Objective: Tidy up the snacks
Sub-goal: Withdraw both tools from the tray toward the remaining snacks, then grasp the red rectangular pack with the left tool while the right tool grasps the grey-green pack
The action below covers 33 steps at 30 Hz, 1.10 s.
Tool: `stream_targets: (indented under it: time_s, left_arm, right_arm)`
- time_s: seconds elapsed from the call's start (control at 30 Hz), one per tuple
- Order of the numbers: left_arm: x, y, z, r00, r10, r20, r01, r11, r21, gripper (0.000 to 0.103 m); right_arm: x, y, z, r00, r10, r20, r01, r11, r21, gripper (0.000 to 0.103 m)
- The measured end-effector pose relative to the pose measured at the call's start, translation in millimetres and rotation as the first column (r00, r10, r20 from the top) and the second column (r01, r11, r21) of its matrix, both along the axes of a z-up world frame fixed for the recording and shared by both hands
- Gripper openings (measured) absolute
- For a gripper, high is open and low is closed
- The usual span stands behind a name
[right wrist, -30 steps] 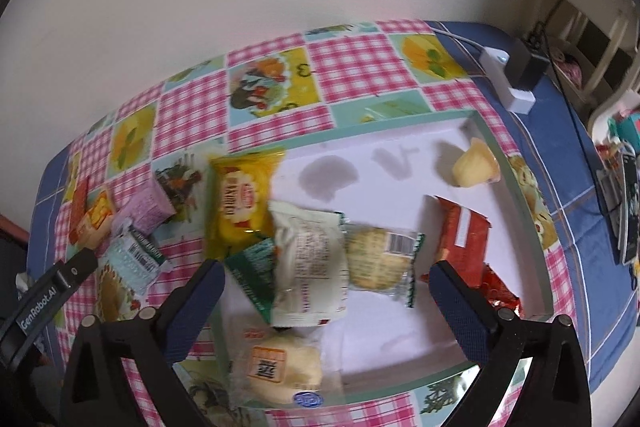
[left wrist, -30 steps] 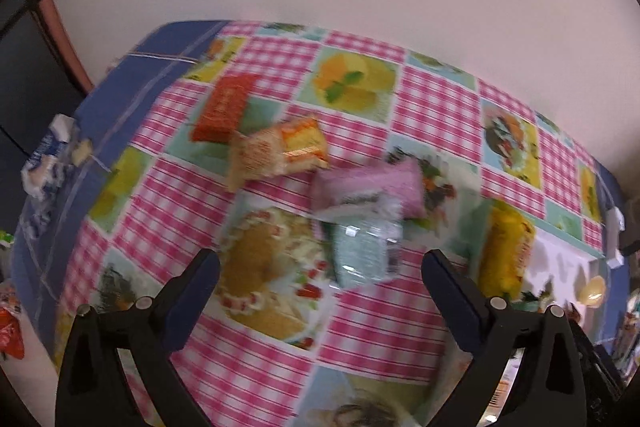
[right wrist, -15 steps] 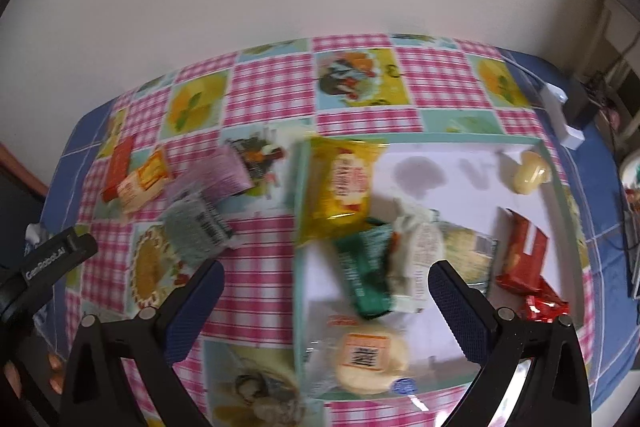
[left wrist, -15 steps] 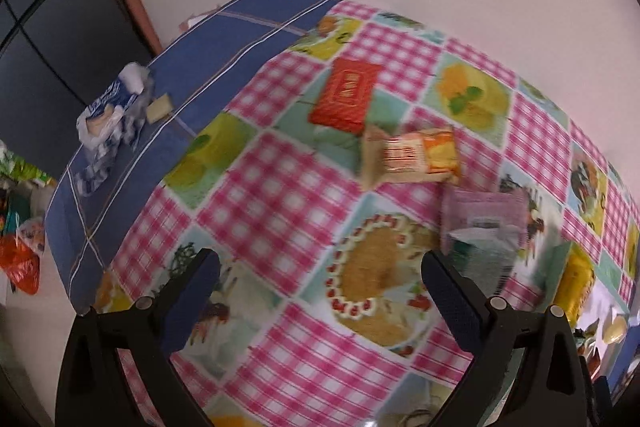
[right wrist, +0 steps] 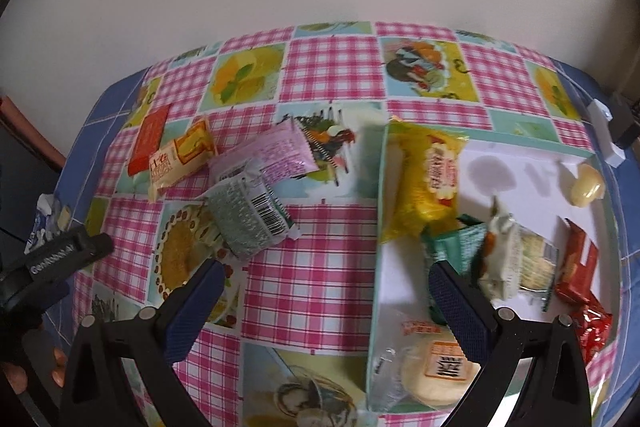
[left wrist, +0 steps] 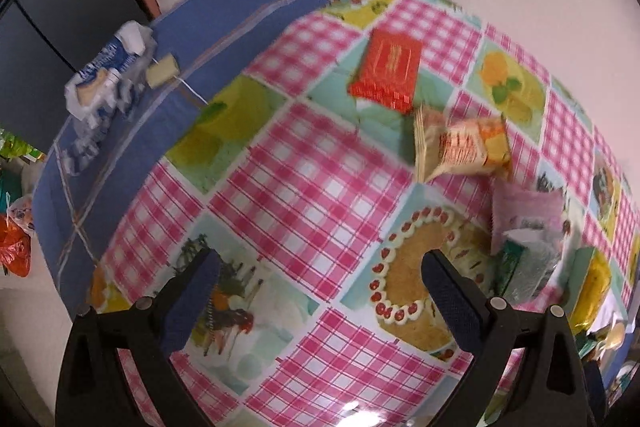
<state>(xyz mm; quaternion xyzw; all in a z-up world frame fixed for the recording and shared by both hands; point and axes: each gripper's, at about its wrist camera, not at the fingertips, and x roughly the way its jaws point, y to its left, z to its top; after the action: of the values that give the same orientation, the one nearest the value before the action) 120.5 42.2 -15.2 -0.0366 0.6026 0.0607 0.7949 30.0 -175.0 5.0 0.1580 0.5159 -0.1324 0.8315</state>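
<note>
On the checked tablecloth lie a red pack (left wrist: pixel 387 70) (right wrist: pixel 149 140), an orange-and-cream pack (left wrist: pixel 464 147) (right wrist: pixel 182 159), a pink pack (left wrist: pixel 527 213) (right wrist: pixel 266 157) and a grey-green pack (right wrist: pixel 250 223) (left wrist: pixel 530 265). A white tray with a mint rim (right wrist: pixel 378 227) holds a yellow pack (right wrist: pixel 428 183), a green pack (right wrist: pixel 456 251), a pale wrapped cake (right wrist: pixel 516 259), red packs (right wrist: pixel 580 275), a round bun (right wrist: pixel 436 373) and a small yellow sweet (right wrist: pixel 587 185). My left gripper (left wrist: pixel 318 291) is open and empty over the cloth's left part. My right gripper (right wrist: pixel 324 301) is open and empty above the tray's left rim.
A crumpled blue-and-white wrapper (left wrist: pixel 106 75) and a small beige piece (left wrist: pixel 162 70) lie on the blue cloth near the table's left edge. A white charger block (right wrist: pixel 606 133) sits at the far right. The wall is just behind the table. Bags (left wrist: pixel 14 243) lie on the floor at left.
Both views have swung to the left. The left gripper has moved away from the loose packs toward the table's left side. The right gripper has shifted from over the tray to its left rim.
</note>
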Motion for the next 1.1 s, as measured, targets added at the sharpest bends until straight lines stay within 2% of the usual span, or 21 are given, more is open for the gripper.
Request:
stream_targets:
  time_s: [0.23, 0.57, 0.7, 1.0, 1.1]
  left_arm:
    - [6.4, -6.1, -26.5, 0.998, -0.017, -0.062, 0.016, 1.000, -0.018, 0.101]
    - [29.7, -11.4, -40.7, 0.998, -0.030, -0.060, 0.028, 0.999, -0.029, 0.101]
    - [36.7, -13.5, -43.4, 0.998, -0.031, -0.060, 0.028, 0.999, -0.041, 0.101]
    - [49.8, -19.7, -57.7, 0.997, -0.038, -0.065, 0.035, 0.998, -0.043, 0.101]
    - [50.6, -21.7, -62.3, 0.997, -0.041, -0.063, 0.039, 0.998, -0.041, 0.101]
  right_arm:
    - [14.3, 12.5, -17.1, 0.999, 0.043, -0.010, -0.043, 0.999, 0.016, 0.103]
    - [33.3, 23.9, -28.5, 0.997, 0.077, 0.003, -0.077, 0.997, -0.018, 0.103]
    - [40.8, 26.9, -35.1, 0.996, 0.085, -0.018, -0.085, 0.996, -0.034, 0.103]
    - [55.0, 29.4, -43.8, 0.995, 0.102, -0.015, -0.102, 0.994, -0.035, 0.102]
    - [60.0, 29.5, -50.3, 0.995, 0.101, -0.024, -0.102, 0.995, -0.024, 0.097]
